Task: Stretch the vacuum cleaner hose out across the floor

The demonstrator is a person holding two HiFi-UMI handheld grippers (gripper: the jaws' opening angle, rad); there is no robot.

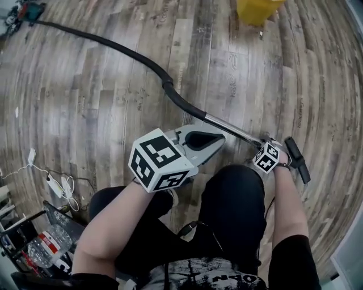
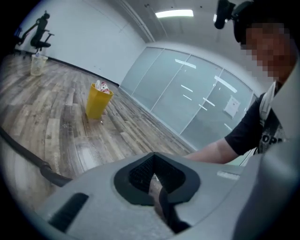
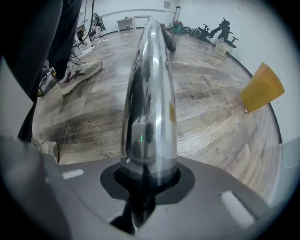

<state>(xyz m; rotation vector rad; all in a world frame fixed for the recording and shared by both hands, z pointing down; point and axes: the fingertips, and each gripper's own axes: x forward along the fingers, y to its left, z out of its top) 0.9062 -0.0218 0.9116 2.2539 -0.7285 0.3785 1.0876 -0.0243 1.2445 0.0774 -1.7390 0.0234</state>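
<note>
A black vacuum hose (image 1: 136, 56) runs over the wood floor from the vacuum cleaner (image 1: 22, 12) at the far left and joins a shiny metal tube (image 1: 229, 129). The tube ends in a black handle (image 1: 298, 160). My right gripper (image 1: 265, 146) points down and is shut on the metal tube (image 3: 150, 93), close to its handle end; its jaws (image 3: 147, 173) clamp the tube from both sides. My left gripper (image 1: 221, 139) hangs over the person's knee, shut, with nothing between its jaws (image 2: 157, 180). Part of the hose (image 2: 28, 157) lies at the left of the left gripper view.
A yellow bin (image 1: 256, 10) stands on the floor beyond the tube. White cables and an adapter (image 1: 57, 184) lie at the left, beside a rack with water bottles (image 1: 48, 243). The person's legs fill the lower middle; a shoe (image 3: 77, 75) rests near the tube.
</note>
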